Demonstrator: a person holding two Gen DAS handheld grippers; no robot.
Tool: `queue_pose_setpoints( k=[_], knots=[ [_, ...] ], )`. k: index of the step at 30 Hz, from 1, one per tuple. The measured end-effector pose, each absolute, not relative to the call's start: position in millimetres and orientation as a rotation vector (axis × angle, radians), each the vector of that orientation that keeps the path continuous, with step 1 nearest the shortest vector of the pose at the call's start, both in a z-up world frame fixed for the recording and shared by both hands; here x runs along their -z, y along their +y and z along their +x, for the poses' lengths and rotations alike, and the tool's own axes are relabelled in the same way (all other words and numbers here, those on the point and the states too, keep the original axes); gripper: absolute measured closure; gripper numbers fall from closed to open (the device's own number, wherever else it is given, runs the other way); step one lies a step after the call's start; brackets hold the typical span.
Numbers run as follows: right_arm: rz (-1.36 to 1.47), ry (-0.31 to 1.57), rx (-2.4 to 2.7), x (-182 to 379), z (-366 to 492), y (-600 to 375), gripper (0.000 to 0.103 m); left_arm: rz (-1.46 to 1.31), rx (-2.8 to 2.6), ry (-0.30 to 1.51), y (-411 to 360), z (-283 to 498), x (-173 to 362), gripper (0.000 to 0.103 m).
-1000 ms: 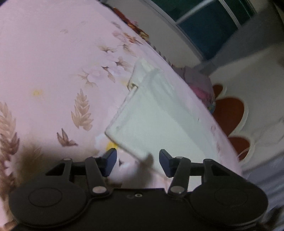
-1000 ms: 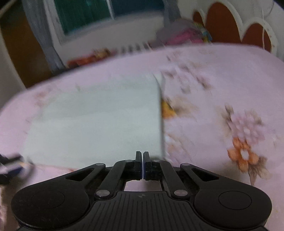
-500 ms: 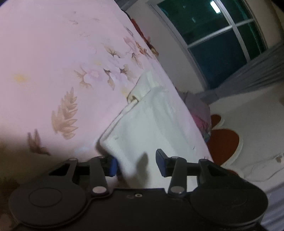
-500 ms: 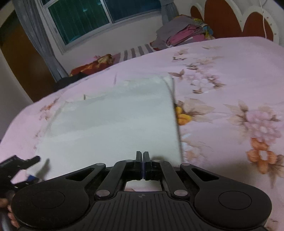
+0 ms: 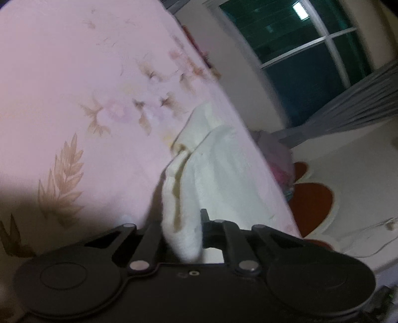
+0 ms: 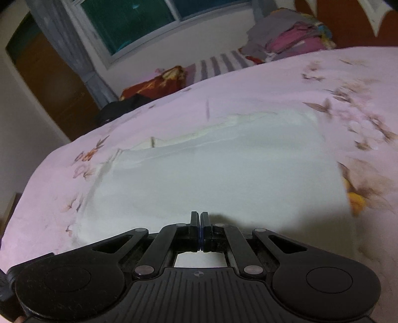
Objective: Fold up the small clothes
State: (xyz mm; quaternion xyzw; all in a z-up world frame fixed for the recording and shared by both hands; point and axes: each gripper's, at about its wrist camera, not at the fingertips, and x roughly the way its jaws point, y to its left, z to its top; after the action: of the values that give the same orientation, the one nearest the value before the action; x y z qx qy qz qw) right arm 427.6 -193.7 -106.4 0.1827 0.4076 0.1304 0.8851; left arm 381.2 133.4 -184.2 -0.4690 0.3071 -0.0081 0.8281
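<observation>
Bedsheet (image 6: 273, 82) beyond garment (image 6: 223, 174) edges

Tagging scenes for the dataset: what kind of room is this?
Most likely a bedroom: a bed with a pink flowered sheet, a headboard, a window, and a pile of clothes.
</observation>
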Motion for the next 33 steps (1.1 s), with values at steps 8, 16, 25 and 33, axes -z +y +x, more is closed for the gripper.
queue_pose_setpoints(
  k=[8,16,25,33],
  knots=[
    [0.262,0.879,-0.294,131,447,-168,0.103,-1.04,-0.011,0.621,136,379,193,0.087],
    [0.311,0.894,-0.279,131,455,-173,0.103,-0.995,-0.011,0.645,134,396,190,0.092],
    [0.314,0.882,-0.292,132,461,-178,0.103,-0.931,-0.052,0.667,130,397,182,0.094],
    [0.462,0.861,-0.316,122,460,-219,0.103,-0.623,0.064,0.605,73,402,107,0.096]
  ],
)
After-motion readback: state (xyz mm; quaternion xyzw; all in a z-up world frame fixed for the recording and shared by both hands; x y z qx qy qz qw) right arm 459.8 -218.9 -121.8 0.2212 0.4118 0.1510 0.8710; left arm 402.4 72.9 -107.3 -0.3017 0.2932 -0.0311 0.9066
